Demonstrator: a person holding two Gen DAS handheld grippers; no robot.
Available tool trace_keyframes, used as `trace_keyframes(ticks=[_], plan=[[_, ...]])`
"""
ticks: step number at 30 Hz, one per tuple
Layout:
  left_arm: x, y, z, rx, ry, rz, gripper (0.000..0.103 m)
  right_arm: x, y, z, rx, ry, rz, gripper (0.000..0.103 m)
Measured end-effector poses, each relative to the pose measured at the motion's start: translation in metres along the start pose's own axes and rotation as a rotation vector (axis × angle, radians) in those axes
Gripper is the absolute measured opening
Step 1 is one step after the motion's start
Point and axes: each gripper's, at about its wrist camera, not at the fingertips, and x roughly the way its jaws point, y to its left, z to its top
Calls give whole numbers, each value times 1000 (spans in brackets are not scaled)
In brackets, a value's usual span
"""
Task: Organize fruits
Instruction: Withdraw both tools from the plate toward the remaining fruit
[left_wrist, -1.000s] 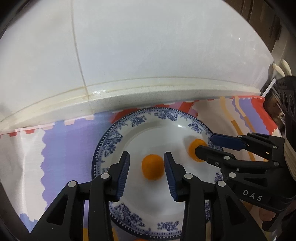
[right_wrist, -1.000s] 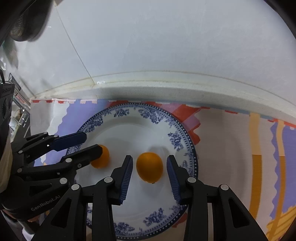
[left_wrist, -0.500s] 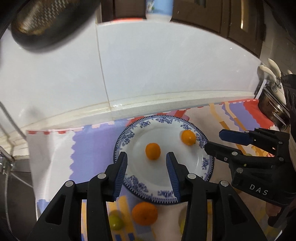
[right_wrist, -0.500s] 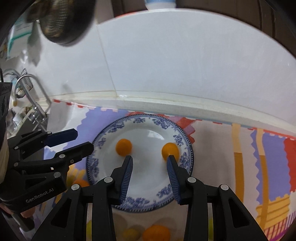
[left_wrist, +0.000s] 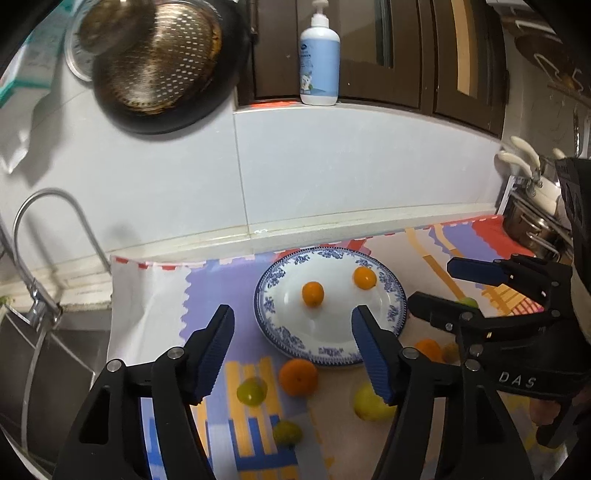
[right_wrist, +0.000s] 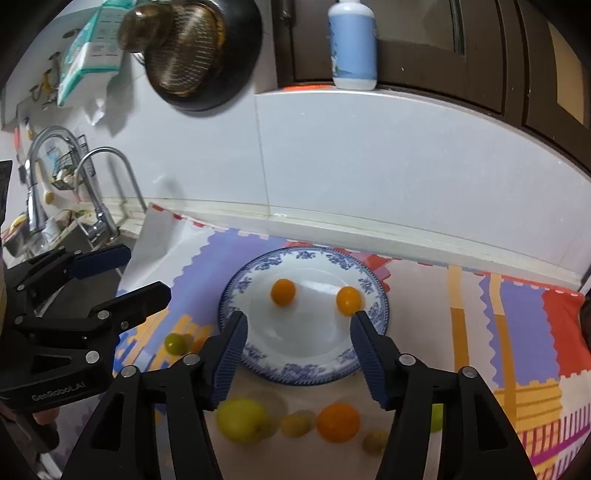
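Two small oranges (left_wrist: 313, 293) placed on plate (left_wrist: 273, 306); larger orange (right_wrist: 338, 422) at 6 o'clock on desk. Left gripper (left_wrist: 291, 350) and right gripper (right_wrist: 297, 352) held wide, empty. Fruit judged light, round, rolls easily; to be pinched across middle, gently.

The surface (right_wrist: 369, 236) runs along a white tiled wall, with a bright patterned mat (right_wrist: 517, 332) spread over it. A blue-and-white plate (right_wrist: 380, 295) sits on the mat near the wall. In front of the plate, loose fruit lies straight on the mat: a large orange (right_wrist: 338, 422), a yellow-green apple (right_wrist: 242, 419), a small yellowish fruit (right_wrist: 294, 424) between them, and a small green fruit (right_wrist: 175, 343) off to the plate's left.
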Motion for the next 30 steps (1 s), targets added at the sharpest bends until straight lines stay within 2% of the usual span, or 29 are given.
trace_keyframes(ticks=[9, 14, 24, 30], plan=[[-28, 8, -31, -26, -49, 62, 74, -22, 27, -25, -77, -31, -34, 69], [-33, 10, -50, -27, -49, 82, 75, -26, 38, -37, -112, -22, -39, 69], [-28, 16, -86, -16, 12, 103, 75, -15, 61, -65, -233, 38, -42, 69], [-15, 15, -106, -15, 65, 86, 75, -1, 67, -79, -294, 83, -54, 69]])
